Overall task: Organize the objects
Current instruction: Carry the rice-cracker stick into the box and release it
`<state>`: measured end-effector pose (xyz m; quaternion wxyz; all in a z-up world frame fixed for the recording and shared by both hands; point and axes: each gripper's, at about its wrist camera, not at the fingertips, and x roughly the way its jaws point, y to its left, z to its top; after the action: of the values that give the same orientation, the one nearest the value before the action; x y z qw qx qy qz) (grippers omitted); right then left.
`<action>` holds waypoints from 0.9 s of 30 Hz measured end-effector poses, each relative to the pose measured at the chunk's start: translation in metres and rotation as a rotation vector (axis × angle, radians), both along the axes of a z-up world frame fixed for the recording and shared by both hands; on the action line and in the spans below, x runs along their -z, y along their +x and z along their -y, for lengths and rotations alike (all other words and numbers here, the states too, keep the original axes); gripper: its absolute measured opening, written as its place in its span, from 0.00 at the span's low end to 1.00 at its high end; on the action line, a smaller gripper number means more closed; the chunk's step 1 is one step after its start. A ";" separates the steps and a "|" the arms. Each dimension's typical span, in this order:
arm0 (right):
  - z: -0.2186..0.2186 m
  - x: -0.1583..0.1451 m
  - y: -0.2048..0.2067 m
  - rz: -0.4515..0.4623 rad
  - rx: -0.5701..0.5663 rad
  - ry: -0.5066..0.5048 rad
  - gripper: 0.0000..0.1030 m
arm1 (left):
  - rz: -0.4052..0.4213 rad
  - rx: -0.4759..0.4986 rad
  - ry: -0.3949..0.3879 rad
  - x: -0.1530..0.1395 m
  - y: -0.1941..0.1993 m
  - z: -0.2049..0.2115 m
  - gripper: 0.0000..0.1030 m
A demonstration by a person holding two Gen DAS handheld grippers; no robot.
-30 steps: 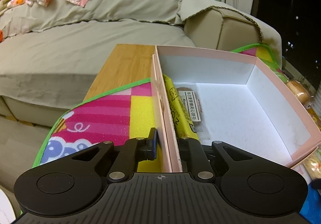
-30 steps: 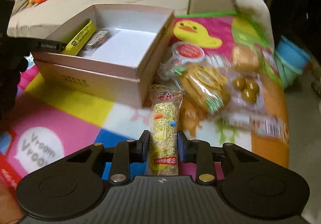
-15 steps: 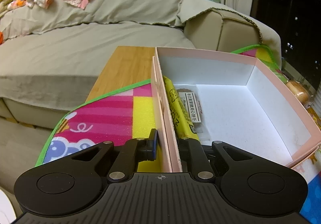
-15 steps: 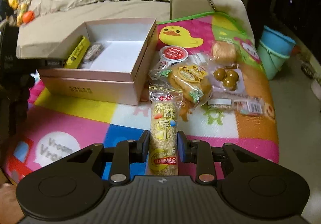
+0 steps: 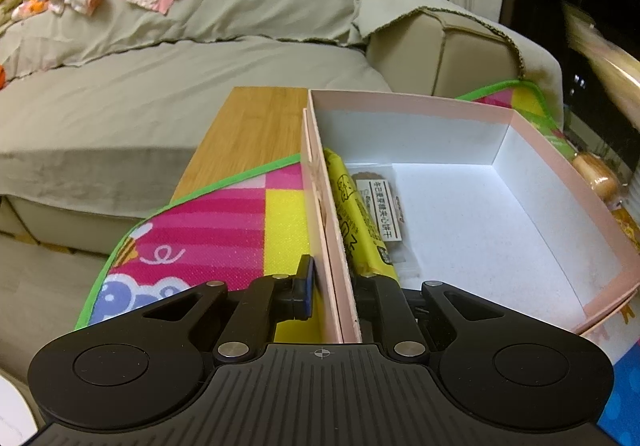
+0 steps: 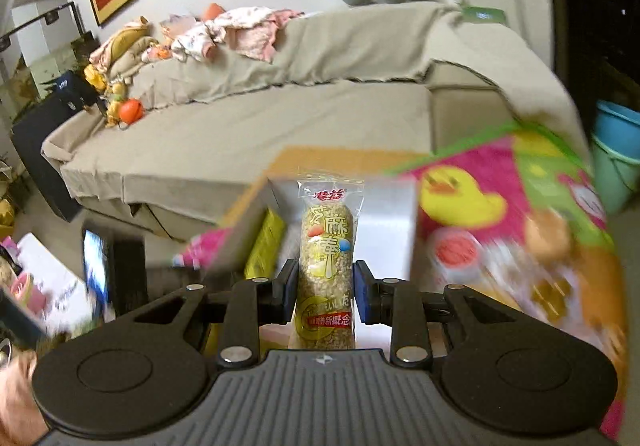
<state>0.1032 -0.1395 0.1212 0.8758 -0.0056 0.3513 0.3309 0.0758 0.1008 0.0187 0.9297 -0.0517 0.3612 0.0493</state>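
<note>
My left gripper [image 5: 334, 288] is shut on the left wall of the pink box [image 5: 556, 150], one finger outside and one inside. In the box lie a yellow snack bar [image 5: 356, 218] and a small dark biscuit packet [image 5: 382, 212]. My right gripper [image 6: 325, 288] is shut on a clear-wrapped cereal bar [image 6: 329, 246] and holds it upright, in the air over the near side of the box [image 6: 394, 222]. The right wrist view is motion-blurred.
The box sits on a colourful play mat [image 5: 224, 222] over a wooden table [image 5: 256, 118]. Other snacks lie blurred on the mat [image 6: 500, 246] to the right of the box. A beige sofa [image 5: 160, 78] stands behind. A blue bucket [image 6: 616, 150] is at far right.
My right gripper has lifted the cereal bar off the mat and swung it up and left toward the box. My left gripper has kept its hold on the box wall.
</note>
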 end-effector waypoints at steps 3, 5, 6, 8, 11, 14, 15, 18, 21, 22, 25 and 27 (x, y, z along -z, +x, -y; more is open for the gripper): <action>-0.037 0.004 0.038 -0.039 -0.021 0.052 0.27 | -0.001 0.003 0.000 0.000 0.002 -0.003 0.12; -0.060 0.012 0.061 -0.078 -0.035 0.076 0.28 | -0.004 0.002 -0.004 0.000 0.004 -0.004 0.12; -0.070 0.018 0.071 -0.103 -0.044 0.085 0.29 | -0.006 0.002 -0.003 0.000 0.005 -0.004 0.12; -0.081 0.028 0.083 -0.134 -0.039 0.093 0.29 | -0.010 0.004 0.000 0.000 0.006 -0.004 0.11; -0.076 0.032 0.083 -0.125 -0.027 0.094 0.29 | -0.011 0.010 0.002 0.000 0.008 -0.006 0.11; -0.047 0.027 0.071 -0.048 0.016 0.067 0.36 | -0.012 0.014 0.002 0.000 0.009 -0.006 0.11; -0.037 0.026 0.066 -0.019 0.033 0.050 0.41 | -0.012 0.015 0.002 0.000 0.009 -0.006 0.11; -0.002 0.031 0.052 0.044 0.097 -0.031 0.45 | -0.008 0.017 0.010 0.001 0.008 -0.004 0.11; 0.028 0.043 0.036 0.069 0.153 -0.128 0.48 | -0.008 0.017 0.008 0.001 0.007 -0.004 0.11; 0.037 0.049 0.031 0.078 0.170 -0.163 0.51 | -0.008 0.017 0.009 0.001 0.007 -0.004 0.11; 0.058 0.066 0.010 0.114 0.210 -0.271 0.55 | -0.008 0.018 0.009 0.001 0.007 -0.004 0.11; 0.064 0.077 -0.002 0.123 0.220 -0.318 0.59 | -0.008 0.017 0.009 0.001 0.007 -0.004 0.11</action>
<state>0.1014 -0.2036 0.0438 0.9146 -0.1257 0.3432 0.1729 0.0832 0.1044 0.0177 0.9289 -0.0443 0.3652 0.0433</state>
